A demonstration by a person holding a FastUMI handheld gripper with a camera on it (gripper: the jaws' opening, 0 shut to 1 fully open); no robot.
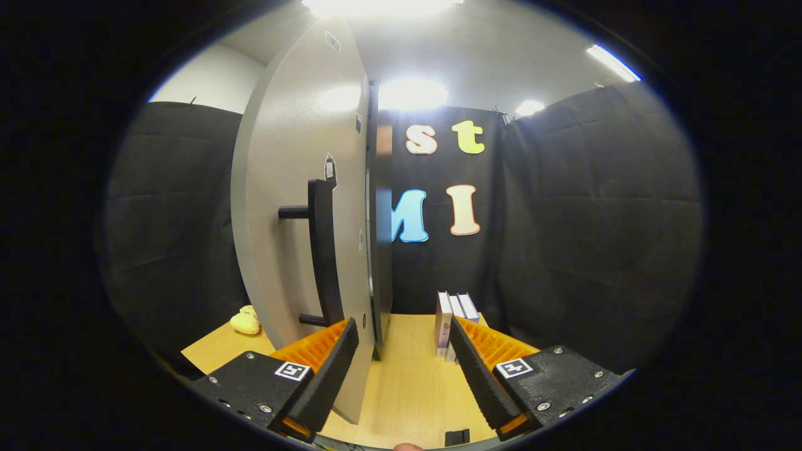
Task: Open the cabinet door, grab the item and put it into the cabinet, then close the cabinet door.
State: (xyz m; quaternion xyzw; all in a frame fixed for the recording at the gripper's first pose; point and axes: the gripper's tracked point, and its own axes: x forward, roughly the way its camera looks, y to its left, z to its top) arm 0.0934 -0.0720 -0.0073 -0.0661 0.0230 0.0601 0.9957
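A grey cabinet door [294,207] stands swung out toward me, almost edge-on, with a black vertical bar handle [326,250] on its outer face. Behind its free edge shows the dark cabinet body [381,250]. My gripper [402,326] is open and holds nothing. The left finger lies in front of the door's lower part just below the handle, and the door's free edge falls between the two fingers. A few upright books [452,316] stand on the wooden table [407,376] just beyond the right fingertip. A yellow soft toy [245,321] lies on the table left of the door.
Black cloth walls enclose the table at the back and on both sides. A small black object [457,436] sits on the table's near edge under the right finger.
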